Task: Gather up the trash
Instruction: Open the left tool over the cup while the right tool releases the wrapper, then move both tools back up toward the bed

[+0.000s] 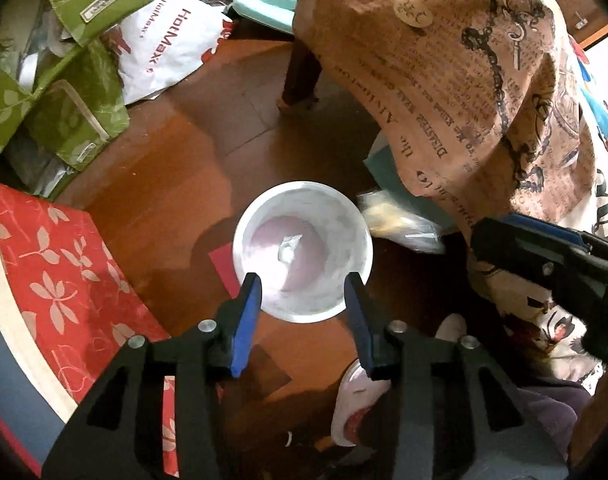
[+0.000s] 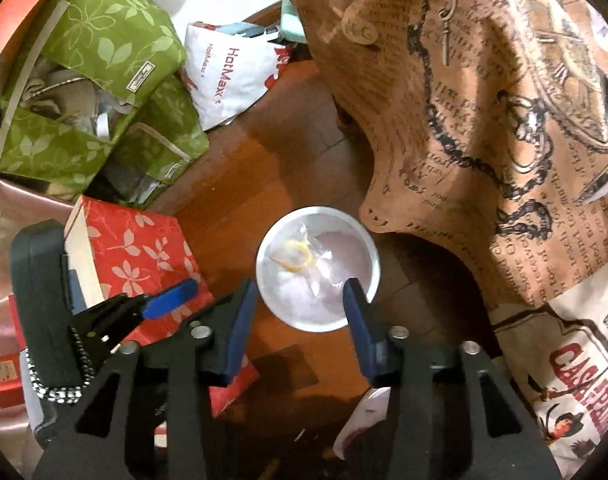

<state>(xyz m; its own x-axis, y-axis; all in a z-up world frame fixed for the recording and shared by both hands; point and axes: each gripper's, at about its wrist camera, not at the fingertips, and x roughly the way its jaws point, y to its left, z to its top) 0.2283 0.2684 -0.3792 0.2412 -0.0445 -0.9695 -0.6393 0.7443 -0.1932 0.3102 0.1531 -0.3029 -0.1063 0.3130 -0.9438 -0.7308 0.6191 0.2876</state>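
Note:
A small white round bin [image 1: 302, 251] stands on the wooden floor, seen from above; it also shows in the right wrist view [image 2: 318, 267]. In the right wrist view a clear plastic wrapper with a yellow rubber band [image 2: 297, 259] lies inside it. A crumpled clear-and-yellow bag [image 1: 400, 222] lies on the floor just right of the bin, half under the cloth. My left gripper [image 1: 302, 290] is open and empty above the bin's near rim. My right gripper [image 2: 301, 294] is open and empty above the bin. The left gripper shows at the left of the right wrist view [image 2: 167, 300].
A table draped in a brown printed cloth [image 1: 456, 80] stands to the right, its leg [image 1: 299, 80] beyond the bin. Green leaf-print storage boxes [image 1: 63, 92], a white HotMax bag [image 1: 171, 40] and a red floral box [image 1: 55, 272] crowd the left. A white slipper [image 1: 356, 404] lies near.

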